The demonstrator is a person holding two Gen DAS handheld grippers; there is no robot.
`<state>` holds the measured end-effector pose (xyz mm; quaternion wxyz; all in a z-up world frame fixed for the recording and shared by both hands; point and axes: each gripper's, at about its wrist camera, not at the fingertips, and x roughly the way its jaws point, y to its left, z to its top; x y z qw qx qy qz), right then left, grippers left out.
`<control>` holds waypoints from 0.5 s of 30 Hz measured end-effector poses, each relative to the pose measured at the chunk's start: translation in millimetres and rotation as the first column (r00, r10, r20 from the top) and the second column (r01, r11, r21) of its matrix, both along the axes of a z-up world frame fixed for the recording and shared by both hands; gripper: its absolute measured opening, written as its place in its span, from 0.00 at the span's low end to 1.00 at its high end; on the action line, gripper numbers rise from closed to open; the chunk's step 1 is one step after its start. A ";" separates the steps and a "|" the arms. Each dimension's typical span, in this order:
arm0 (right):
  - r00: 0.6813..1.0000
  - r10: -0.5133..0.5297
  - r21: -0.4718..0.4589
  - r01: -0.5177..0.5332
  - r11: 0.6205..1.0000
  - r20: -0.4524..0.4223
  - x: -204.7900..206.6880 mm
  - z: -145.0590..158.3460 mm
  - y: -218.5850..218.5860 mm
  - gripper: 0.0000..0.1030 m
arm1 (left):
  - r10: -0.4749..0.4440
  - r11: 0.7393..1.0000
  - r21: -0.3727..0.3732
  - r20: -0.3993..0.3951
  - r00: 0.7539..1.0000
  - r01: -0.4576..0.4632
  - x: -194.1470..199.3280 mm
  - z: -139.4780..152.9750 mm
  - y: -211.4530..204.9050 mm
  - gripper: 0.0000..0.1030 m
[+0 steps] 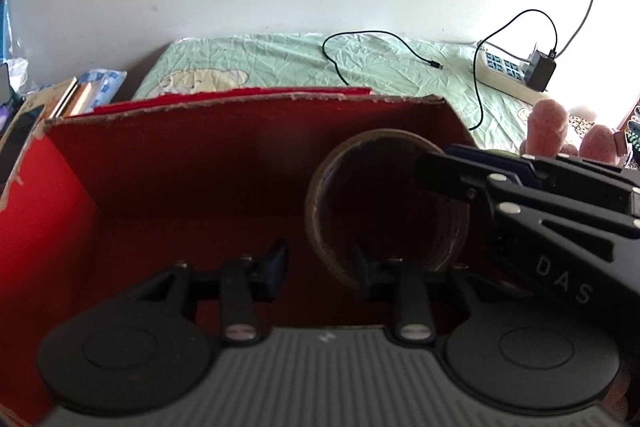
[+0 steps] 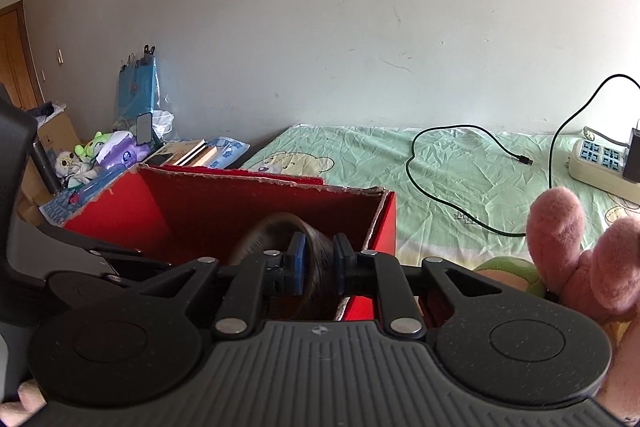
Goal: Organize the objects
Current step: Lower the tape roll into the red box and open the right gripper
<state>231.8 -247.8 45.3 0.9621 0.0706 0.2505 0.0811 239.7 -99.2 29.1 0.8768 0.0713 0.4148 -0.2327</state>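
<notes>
A red cardboard box (image 1: 180, 163) stands open on the bed; it also shows in the right wrist view (image 2: 224, 203). A brown roll of tape (image 1: 384, 203) hangs upright inside the box near its right wall. My right gripper (image 2: 319, 263) is shut on the tape roll (image 2: 276, 231), pinching its rim; in the left wrist view it reaches in from the right (image 1: 436, 175). My left gripper (image 1: 320, 267) is open and empty, low inside the box, just in front of the roll.
A pink plush toy (image 2: 576, 251) lies right of the box. A black cable (image 2: 452, 155) and a power strip (image 2: 600, 163) lie on the green bedsheet (image 2: 400, 163). Books, tissue packs and toys (image 2: 120, 155) pile up at the left.
</notes>
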 end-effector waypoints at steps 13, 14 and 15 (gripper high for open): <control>0.998 -0.032 0.002 0.032 0.999 0.057 -21.3 6.1 6.0 0.44 | -0.020 0.995 0.101 0.124 0.992 0.007 -12.5 0.7 -11.9 0.57; 0.998 -0.036 0.012 0.035 0.999 0.058 -22.8 5.1 4.3 0.44 | -0.021 0.995 0.101 0.125 0.992 0.009 -12.1 0.6 -11.5 0.57; 0.997 -0.041 0.020 0.040 0.999 0.058 -24.6 4.4 2.6 0.44 | -0.016 0.995 0.101 0.129 0.992 0.003 -12.3 1.0 -11.1 0.57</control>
